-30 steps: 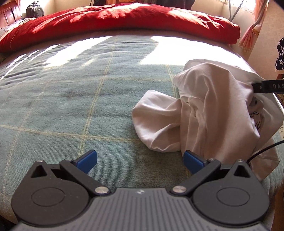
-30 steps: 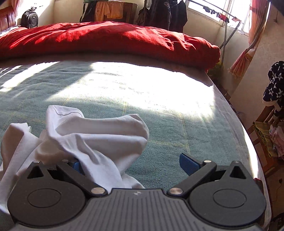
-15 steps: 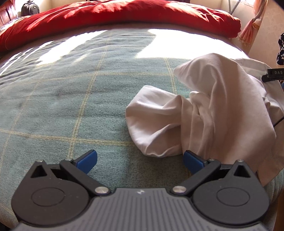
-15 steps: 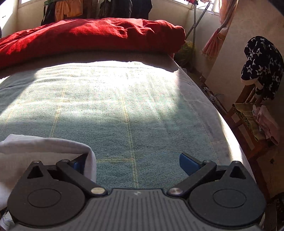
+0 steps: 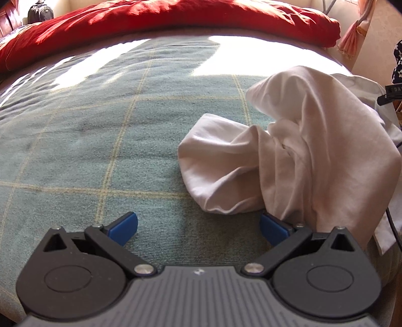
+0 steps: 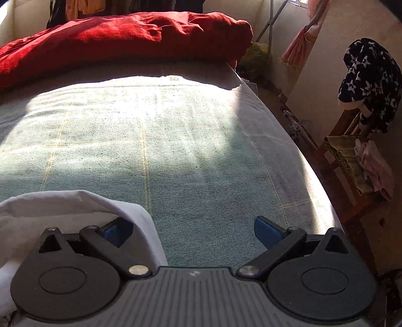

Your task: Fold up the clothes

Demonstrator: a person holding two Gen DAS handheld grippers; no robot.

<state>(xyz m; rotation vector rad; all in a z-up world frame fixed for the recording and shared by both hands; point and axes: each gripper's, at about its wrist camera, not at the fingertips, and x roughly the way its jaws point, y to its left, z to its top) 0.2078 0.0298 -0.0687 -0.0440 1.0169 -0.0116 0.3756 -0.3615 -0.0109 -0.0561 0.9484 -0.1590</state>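
Sunlit green bed (image 6: 176, 156), red duvet (image 6: 113, 42), wooden chair (image 6: 344, 151).

1. One white garment (image 5: 296, 156) lay crumpled on the bed.
2. One bed with a green checked cover (image 5: 105, 130) was in view.
3. One red duvet (image 5: 160, 17) lay along the far side.
4. Two tools showed, the left tool (image 5: 198, 227) and the right tool (image 6: 192, 232), each with two blue pads.
5. One wooden chair (image 6: 336, 140) stood beside the bed.
6. One dark star-patterned garment (image 6: 369, 83) hung on it.
7. One backpack (image 5: 40, 11) sat in the far corner.
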